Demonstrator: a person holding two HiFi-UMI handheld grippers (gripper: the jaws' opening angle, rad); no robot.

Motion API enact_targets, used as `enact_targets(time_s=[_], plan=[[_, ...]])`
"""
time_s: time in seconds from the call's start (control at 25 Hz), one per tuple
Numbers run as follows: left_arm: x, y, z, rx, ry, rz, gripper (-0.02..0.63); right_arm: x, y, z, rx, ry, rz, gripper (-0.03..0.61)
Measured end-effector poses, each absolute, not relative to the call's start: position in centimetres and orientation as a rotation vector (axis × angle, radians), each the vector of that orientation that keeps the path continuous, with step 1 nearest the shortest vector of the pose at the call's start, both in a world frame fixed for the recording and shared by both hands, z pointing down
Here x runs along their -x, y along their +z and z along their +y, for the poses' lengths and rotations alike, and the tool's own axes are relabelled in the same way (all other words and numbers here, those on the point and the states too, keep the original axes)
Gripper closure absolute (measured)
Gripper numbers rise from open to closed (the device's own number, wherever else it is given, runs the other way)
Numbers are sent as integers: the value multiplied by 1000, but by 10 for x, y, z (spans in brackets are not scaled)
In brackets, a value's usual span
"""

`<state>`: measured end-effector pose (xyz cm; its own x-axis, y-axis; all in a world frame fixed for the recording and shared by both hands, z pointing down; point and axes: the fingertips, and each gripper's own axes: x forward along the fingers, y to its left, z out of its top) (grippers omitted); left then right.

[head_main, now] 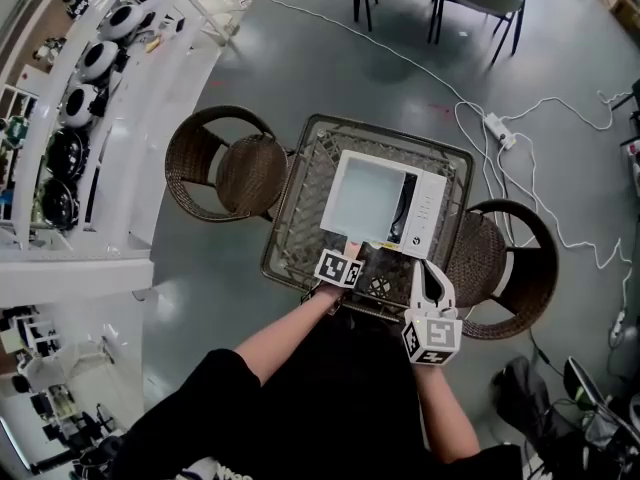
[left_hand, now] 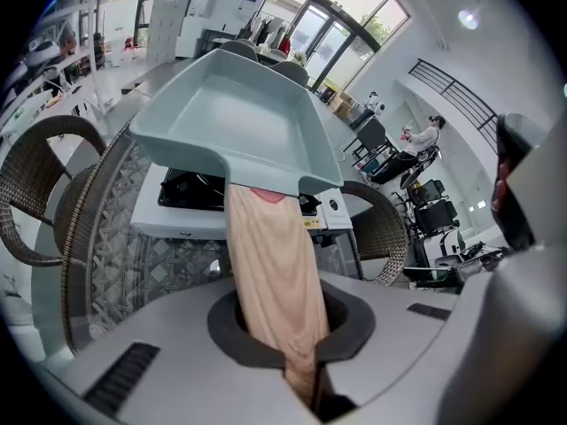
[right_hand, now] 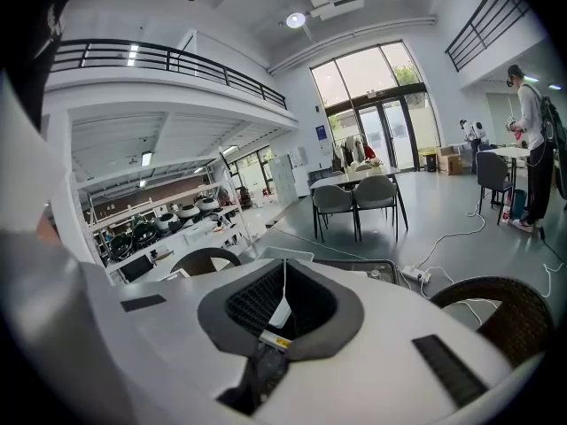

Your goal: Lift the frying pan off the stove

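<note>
— Which gripper has the pan (left_hand: 235, 122)?
— My left gripper (left_hand: 297, 343); it pinches the handle (left_hand: 270, 264) tight; the handle runs straight out from my jaws; the pan is at its far end, up over the stove (left_hand: 164, 224), I think.
— And the right gripper (right_hand: 279, 317)?
— Closed, with nothing in it; it waits off to the side, so the left one is nearer.

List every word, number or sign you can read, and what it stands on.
Nothing reads clearly.
Yellow label on the white box-shaped stove: too small.
Printed markings on the stove's control strip: too small.
Blue wall sign: blurred.
</note>
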<state>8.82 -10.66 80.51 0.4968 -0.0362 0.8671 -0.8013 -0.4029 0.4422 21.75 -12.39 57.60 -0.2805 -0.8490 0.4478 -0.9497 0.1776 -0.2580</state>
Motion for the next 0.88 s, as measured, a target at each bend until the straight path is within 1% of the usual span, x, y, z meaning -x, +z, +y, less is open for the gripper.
enact_targets(time_s=[0.48, 0.88], plan=[[-81, 725, -119, -2017, 926, -734, 586, -200, 542, -123, -1809, 646, -2233, 548], [-59, 646, -131, -2158, 780, -765, 586, -187, 511, -126, -1906, 594, -2183, 548]])
